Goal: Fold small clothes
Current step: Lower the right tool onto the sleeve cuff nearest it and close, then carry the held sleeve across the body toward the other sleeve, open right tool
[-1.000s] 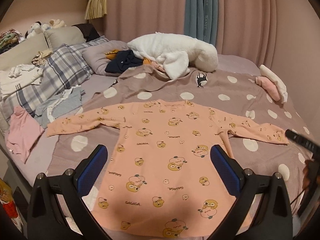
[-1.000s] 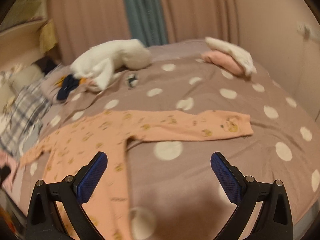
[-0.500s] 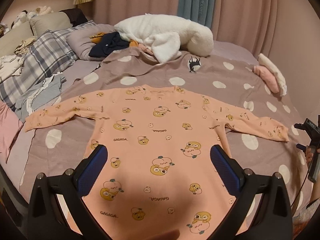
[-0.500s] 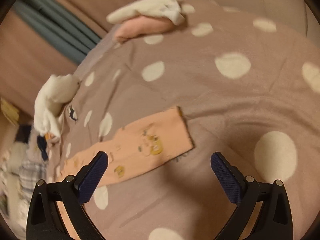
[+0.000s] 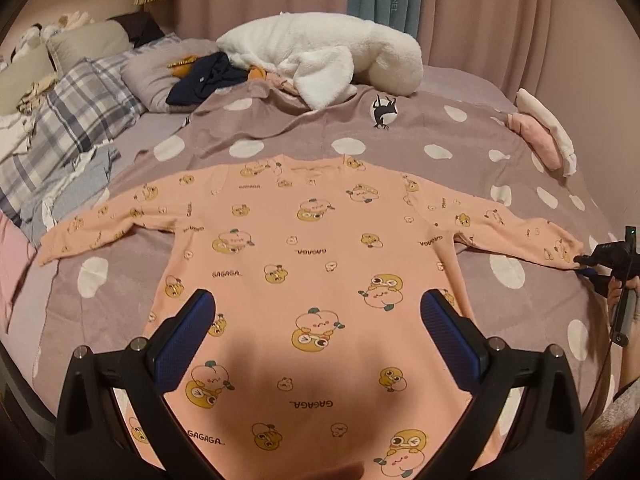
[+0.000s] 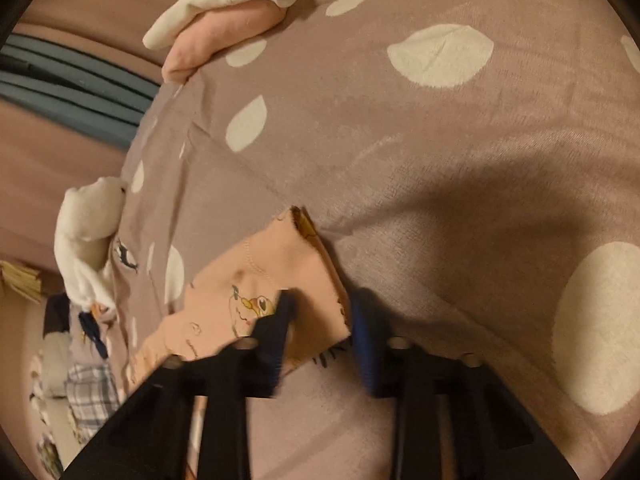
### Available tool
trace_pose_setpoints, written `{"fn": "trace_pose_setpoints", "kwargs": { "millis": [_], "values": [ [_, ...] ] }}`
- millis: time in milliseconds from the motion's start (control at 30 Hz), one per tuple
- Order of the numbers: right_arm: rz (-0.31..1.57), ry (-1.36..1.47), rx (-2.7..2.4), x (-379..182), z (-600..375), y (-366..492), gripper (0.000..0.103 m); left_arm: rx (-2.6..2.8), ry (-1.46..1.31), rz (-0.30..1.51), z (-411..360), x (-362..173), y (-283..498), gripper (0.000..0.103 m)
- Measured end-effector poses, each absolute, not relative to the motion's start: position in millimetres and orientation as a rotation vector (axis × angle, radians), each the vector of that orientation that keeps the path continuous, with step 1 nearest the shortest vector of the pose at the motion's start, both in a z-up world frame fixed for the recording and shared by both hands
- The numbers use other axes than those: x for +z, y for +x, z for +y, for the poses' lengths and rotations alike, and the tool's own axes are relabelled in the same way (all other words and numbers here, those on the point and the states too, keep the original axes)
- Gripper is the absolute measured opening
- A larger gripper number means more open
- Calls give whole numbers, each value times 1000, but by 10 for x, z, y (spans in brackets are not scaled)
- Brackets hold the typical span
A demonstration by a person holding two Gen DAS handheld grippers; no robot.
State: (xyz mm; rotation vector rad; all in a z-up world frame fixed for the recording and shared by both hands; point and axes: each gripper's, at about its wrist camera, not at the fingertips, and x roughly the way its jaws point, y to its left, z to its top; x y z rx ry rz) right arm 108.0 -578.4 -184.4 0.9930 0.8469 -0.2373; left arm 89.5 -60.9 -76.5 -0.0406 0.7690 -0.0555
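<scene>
Spread flat across the middle of the left wrist frame lies a peach long-sleeved top (image 5: 316, 264) printed with cartoon figures, face up on a brown blanket (image 5: 288, 136) with cream spots that covers the bed. At the far left of that frame sit a plaid pillow (image 5: 68, 116) and some loose clothes. One sleeve of the top reaches toward the left edge of the frame. At centre bottom, the left hand-held gripper (image 5: 318, 324) hangs over the lower part of the top with its blue-padded fingers (image 5: 184, 340) wide apart and nothing between them. Behind the top, in the upper middle, a white plush toy (image 5: 320, 52) rests on the blanket, with a dark blue garment (image 5: 208, 80) just to its left. At the upper right lies a folded pink and white bundle (image 5: 540, 132). The other sleeve runs to the right edge, where the right hand-held gripper (image 5: 588, 268) meets its cuff (image 5: 560, 250), with a hand (image 5: 618, 286) holding the handle.

In the right wrist frame, the toy (image 6: 88, 232) shows at the left and the bundle (image 6: 224, 16) at the top. The cuff (image 6: 280, 276) lies at lower centre, its edge lifted between the fingers of the right hand-held gripper (image 6: 320, 312), which are closing on it; the motion blur leaves it unclear whether the pads already press the cloth.
</scene>
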Motion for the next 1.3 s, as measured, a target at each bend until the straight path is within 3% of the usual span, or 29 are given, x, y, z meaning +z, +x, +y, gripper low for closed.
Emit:
{"fn": "trace_pose_setpoints", "kwargs": {
  "millis": [33,67,500,833,1100,1300],
  "values": [
    [842,1016,-245,-1849,-5792,1065,10,-54,-41,770,-603,-766,895,102],
    [831,1032,-249,-1876,-5826,1051,9,-43,-36,769,-584,-759,889,102],
    [750,892,-154,-1148,-5246,1378,8,16,-68,735,-208,-641,730,102],
    [827,643,66,-706,-3689,2067,8,185,-136,735,435,-698,598,102],
    [924,522,222,-800,-2306,2540,8,271,-85,790,837,-917,513,102],
    [969,448,279,-888,-1504,2682,8,306,-211,822,1210,-988,498,102]
  ]
}}
